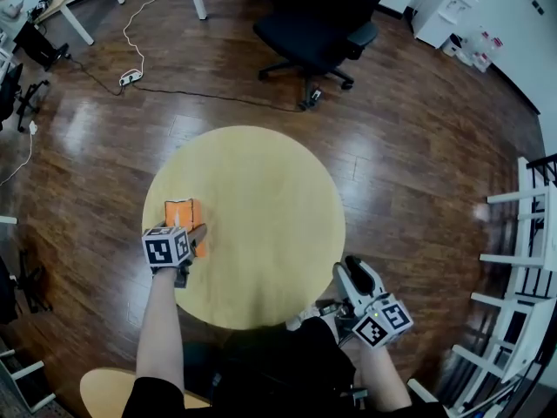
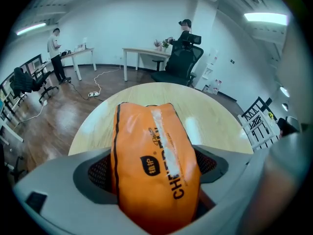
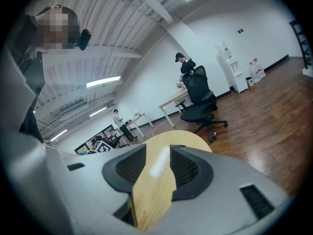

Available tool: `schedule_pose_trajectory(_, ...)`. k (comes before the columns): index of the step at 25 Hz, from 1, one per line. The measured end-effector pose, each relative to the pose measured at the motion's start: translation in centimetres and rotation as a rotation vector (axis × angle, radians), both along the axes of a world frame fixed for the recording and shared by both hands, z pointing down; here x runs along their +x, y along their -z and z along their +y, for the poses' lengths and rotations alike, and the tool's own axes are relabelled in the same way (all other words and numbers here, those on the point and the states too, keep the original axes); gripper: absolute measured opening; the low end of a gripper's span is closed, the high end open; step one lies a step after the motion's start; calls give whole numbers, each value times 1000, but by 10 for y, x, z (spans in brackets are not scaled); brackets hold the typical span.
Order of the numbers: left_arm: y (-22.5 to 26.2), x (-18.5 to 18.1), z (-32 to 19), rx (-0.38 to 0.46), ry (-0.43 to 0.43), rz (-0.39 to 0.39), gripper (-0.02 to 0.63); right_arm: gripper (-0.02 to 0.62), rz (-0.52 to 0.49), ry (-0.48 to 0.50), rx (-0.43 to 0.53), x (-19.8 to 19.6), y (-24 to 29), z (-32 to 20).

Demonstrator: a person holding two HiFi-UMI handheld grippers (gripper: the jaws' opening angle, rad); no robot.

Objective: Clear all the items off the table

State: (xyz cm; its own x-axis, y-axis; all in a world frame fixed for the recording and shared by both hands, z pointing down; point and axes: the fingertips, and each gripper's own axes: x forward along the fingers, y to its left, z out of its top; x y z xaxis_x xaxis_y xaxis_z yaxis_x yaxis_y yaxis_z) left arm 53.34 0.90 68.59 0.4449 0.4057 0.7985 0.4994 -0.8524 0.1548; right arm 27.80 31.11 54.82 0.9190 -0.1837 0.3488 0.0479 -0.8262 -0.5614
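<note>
Glossy, puffy orange pouch (image 1: 181, 214) lies near the left edge of the round pale wooden table (image 1: 270, 198), between the spread, unclenched jaws of the steeply down-tilted left gripper (image 1: 193, 238); right gripper (image 1: 352, 277), at the near-right edge, gapes empty

orange pouch (image 1: 181, 213) | near end hidden | behind left hand-held gripper (image 1: 190, 233)

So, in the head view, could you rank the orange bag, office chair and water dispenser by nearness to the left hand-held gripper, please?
1. Orange bag, between the jaws.
2. Office chair, beyond the table.
3. Water dispenser, far right corner.
</note>
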Motion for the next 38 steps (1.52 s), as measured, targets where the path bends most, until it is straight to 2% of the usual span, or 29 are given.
schedule_pose_trajectory(3,0,-4,0,-10,15,7,476,127,6,10,17,0,1,0)
schedule_pose_trajectory(11,34,-5,-14,-57,113,94,485,127,23,4,5,-2,4,9)
schedule_pose_trajectory(13,46,-14,-22,-68,134,110,485,127,37,5,0,-3,9,9)
schedule_pose_trajectory(17,70,-42,-34,-144,222,134,466,127,94,56,-40,-4,27,9)
schedule_pose_trajectory(20,103,-70,-36,-164,256,198,414,127,155,97,-58,-9,53,12)
schedule_pose_trajectory(24,159,-115,-23,-267,296,316,283,127,261,151,-74,-24,91,8)
schedule_pose_trajectory(27,208,-159,-23,-329,348,464,144,127,325,217,-86,-40,115,-6)
schedule_pose_trajectory(29,233,-195,-33,-357,390,555,112,127,372,266,-97,-55,129,-20)
schedule_pose_trajectory(30,243,-214,-42,-364,410,596,64,127,394,294,-101,-62,134,-29)
schedule_pose_trajectory(34,274,-290,-84,-350,501,741,35,127,441,451,-67,-81,143,-80)
schedule_pose_trajectory(38,290,-380,-138,-348,639,842,12,127,462,647,-37,-97,150,-155)
